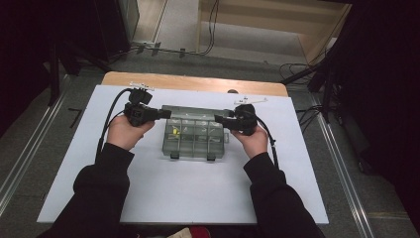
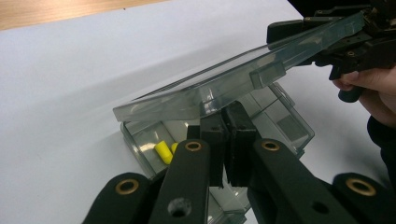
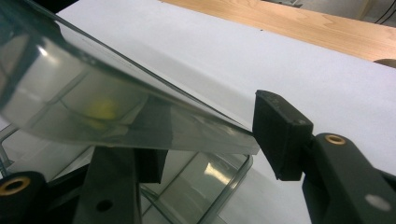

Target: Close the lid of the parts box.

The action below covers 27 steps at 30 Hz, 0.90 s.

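Observation:
A clear plastic compartment box (image 1: pixel 193 144) sits mid-table on the white cover, with small yellow pieces (image 1: pixel 174 133) in one left compartment. Its lid (image 2: pixel 210 88) is tilted up off the base (image 2: pixel 285 126). My left gripper (image 1: pixel 168 114) is at the box's left end; in the left gripper view its jaws (image 2: pixel 229 126) are shut pad to pad, tips just under the lid's edge, above the yellow pieces (image 2: pixel 163 151). My right gripper (image 1: pixel 218 119) is at the right end. In its own view the lid (image 3: pixel 93 93) runs between the jaws (image 3: pixel 210 140), resting on one pad and meeting the other.
The white cover (image 1: pixel 198 198) reaches well beyond the box on every side. A strip of wooden tabletop (image 1: pixel 193 82) shows along the far edge. Two latches (image 1: pixel 171 156) hang at the box's near side. Cables lie on the floor beyond the table.

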Motion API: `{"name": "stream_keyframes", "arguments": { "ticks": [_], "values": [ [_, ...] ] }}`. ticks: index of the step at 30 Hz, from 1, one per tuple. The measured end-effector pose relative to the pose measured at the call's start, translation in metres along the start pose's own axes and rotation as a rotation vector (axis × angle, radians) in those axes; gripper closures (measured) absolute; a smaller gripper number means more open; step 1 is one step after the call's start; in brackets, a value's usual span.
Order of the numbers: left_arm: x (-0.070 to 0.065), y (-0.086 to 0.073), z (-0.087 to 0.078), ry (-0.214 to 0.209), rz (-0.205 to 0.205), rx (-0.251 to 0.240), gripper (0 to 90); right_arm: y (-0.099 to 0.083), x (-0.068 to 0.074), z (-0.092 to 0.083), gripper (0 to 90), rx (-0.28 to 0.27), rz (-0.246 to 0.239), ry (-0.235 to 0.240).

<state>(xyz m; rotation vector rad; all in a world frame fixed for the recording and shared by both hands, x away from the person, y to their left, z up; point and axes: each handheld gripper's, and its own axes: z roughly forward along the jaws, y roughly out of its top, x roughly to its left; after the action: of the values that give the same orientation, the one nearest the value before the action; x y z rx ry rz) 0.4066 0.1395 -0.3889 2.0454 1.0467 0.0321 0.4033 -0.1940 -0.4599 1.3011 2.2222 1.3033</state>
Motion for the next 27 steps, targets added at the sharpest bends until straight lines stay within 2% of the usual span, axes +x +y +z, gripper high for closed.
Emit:
{"name": "stream_keyframes", "arguments": {
  "ticks": [3,10,11,15,19,21,22,23,25,26,27],
  "values": [
    [0.000,0.000,0.001,-0.001,0.009,0.005,87.7,0.000,0.000,0.000,44.8,0.001,-0.002,0.001],
    [0.000,-0.001,0.003,-0.001,0.017,0.008,87.7,0.000,-0.003,-0.004,40.1,0.007,0.026,0.023],
    [-0.001,-0.001,0.003,-0.002,0.016,0.008,87.7,0.001,-0.003,-0.005,39.3,0.011,0.039,0.029],
    [0.000,-0.001,0.003,-0.014,0.013,0.008,87.7,0.001,-0.004,-0.010,37.4,0.031,0.036,0.050],
    [0.000,-0.001,0.001,-0.014,0.020,0.010,87.7,0.000,-0.005,-0.023,36.4,0.048,0.047,0.070],
    [0.001,-0.002,0.001,-0.020,0.017,0.003,87.7,-0.001,-0.007,-0.031,41.3,0.070,0.052,0.083],
    [0.001,-0.002,0.001,-0.022,0.020,0.002,87.7,-0.002,-0.009,-0.039,48.8,0.086,0.054,0.097],
    [0.001,-0.002,0.000,-0.022,0.018,0.001,87.7,-0.002,-0.009,-0.039,48.8,0.086,0.054,0.097],
    [0.001,-0.002,-0.001,-0.025,0.017,-0.005,87.8,-0.002,-0.010,-0.047,58.2,0.098,0.066,0.103],
    [0.000,-0.002,-0.001,-0.024,0.014,-0.001,87.7,0.000,-0.013,-0.055,70.7,0.108,0.084,0.112],
    [0.000,-0.002,-0.002,-0.023,0.021,0.003,87.7,0.000,-0.013,-0.055,70.7,0.108,0.084,0.112]
  ]
}}
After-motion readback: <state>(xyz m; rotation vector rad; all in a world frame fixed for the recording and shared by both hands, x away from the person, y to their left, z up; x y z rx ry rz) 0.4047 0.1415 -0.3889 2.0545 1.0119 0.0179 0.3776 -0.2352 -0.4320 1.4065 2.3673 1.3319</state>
